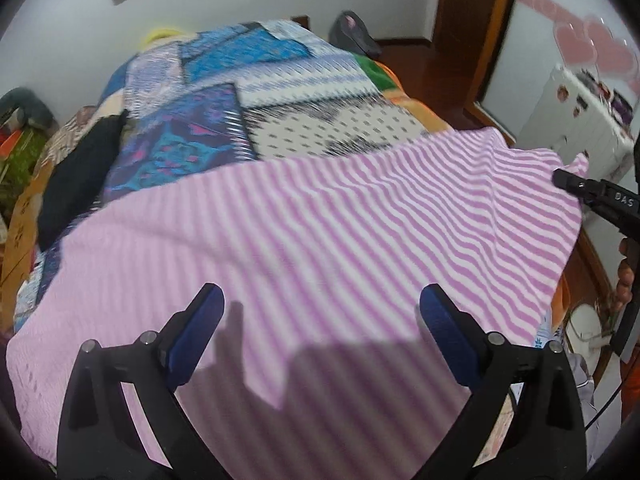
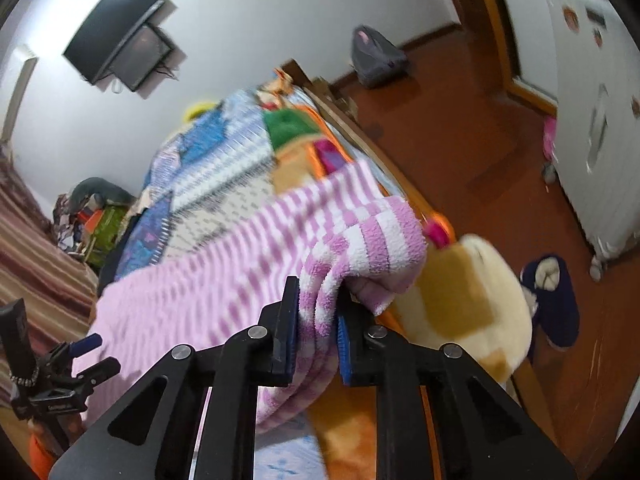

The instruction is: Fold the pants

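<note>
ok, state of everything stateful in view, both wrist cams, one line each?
left gripper: open, jaws wide apart over the cloth, nothing between them.
right gripper: shut on a bunched edge of the pants.
pink striped pants: spread across the bed, one edge lifted by the right gripper.
patchwork bedspread: laid flat, partly covered by the pants.
wall TV: screen dark.
slipper: lying on the floor beside the bed.

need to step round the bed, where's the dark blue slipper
In the right wrist view the dark blue slipper lies on the red-brown floor at right, beside the plush toy.
</note>
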`<state>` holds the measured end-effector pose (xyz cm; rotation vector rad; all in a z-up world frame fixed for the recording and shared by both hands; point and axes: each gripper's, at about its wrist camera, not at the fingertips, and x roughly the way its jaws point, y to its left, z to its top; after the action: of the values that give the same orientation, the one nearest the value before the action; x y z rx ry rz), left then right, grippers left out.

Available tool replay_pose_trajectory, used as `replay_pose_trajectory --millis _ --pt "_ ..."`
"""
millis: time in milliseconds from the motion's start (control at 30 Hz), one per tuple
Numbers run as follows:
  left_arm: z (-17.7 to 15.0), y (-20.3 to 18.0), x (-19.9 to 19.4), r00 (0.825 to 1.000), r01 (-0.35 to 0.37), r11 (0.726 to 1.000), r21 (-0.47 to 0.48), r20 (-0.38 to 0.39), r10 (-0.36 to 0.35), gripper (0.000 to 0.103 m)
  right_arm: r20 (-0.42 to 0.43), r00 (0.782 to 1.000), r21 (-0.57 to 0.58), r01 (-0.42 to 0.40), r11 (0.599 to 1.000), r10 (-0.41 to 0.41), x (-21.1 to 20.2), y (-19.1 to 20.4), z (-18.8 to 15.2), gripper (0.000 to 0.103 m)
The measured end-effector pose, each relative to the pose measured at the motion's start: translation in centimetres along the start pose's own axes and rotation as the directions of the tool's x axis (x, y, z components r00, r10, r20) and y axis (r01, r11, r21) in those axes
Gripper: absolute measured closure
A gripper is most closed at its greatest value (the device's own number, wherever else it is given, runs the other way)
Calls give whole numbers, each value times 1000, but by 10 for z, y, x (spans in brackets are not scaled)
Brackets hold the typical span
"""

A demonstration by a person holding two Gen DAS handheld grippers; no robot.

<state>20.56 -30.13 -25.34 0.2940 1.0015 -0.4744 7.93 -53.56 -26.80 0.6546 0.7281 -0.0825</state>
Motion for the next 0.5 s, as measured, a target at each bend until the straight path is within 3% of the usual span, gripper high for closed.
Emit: replay_pose_trajectory --millis 300,500 --pt "-21 91 -54 993 -60 989 -138 97 74 3 88 992 -192 -75 979 93 -28 100 32 89" --pt "-52 156 -82 984 -71 965 -252 139 109 3 100 978 -346 -136 928 181 -40 184 36 94"
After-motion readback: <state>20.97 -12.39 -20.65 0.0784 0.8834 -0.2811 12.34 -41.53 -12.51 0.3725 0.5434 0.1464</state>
